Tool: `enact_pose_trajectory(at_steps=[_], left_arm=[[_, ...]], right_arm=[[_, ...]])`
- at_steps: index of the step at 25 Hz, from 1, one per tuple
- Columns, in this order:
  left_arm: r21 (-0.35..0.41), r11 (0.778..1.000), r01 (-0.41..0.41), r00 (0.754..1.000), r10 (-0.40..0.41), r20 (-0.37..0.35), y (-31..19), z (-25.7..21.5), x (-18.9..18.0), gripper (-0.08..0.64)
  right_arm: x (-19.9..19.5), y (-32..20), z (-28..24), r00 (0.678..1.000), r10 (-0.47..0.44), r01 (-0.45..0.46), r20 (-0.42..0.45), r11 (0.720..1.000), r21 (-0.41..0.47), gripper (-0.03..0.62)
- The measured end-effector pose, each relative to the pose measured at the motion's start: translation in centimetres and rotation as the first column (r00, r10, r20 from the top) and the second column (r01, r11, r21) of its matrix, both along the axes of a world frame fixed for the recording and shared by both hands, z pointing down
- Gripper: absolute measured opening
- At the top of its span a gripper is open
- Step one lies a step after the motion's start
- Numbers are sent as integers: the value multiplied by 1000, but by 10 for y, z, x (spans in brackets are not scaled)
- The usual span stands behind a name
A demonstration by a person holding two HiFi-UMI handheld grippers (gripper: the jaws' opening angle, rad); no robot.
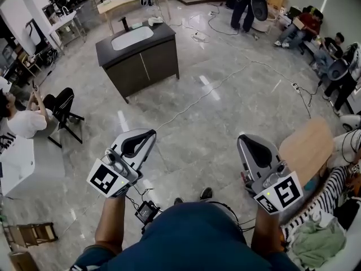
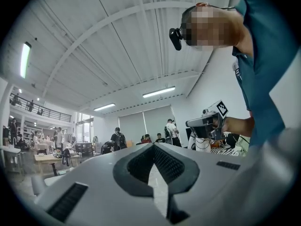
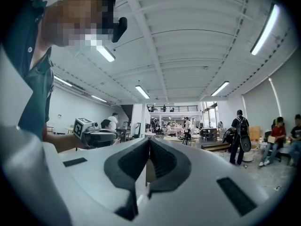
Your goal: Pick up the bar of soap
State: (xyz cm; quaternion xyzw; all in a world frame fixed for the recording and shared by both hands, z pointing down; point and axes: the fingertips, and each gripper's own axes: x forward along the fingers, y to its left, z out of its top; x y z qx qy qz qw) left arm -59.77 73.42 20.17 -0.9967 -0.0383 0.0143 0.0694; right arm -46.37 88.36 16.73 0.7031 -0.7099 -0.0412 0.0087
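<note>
I make out no bar of soap for certain. A dark vanity cabinet (image 1: 141, 58) with a white basin (image 1: 132, 37) stands on the floor far ahead. Small pale items (image 1: 137, 25) lie on its top by the faucet, too small to identify. My left gripper (image 1: 151, 132) (image 2: 154, 145) is held level at waist height, shut, with nothing between its pads. My right gripper (image 1: 243, 137) (image 3: 149, 139) is level beside it, also shut and empty. Each gripper view shows the other gripper off to the side: the right gripper (image 2: 207, 124) and the left gripper (image 3: 94, 134).
A seated person on a black chair (image 1: 59, 110) is at the left, by a white box (image 1: 25, 162). Cables (image 1: 225, 78) run across the grey floor. A wooden board (image 1: 307, 145) and clothes lie at my right. Several people stand and sit at the back right.
</note>
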Motion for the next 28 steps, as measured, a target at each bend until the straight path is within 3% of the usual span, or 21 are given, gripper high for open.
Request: enact_pose_trajectory(at_steps=[5,16,28], left_arm=[[6,1000,23,1000,-23,13,4,-4,48,3],[20,999,50,998,-51,40,-4,-9,133,3],[2,1000,-16,1000,16,25,-98,3,187,3]], right_arm=[[51,1,-3,997,-53,51,63,998,37,17],[140,-22,5,993,-84,83,81,996,12,15],[183,-100,12,997,-2,3,73,1000,-9,15]])
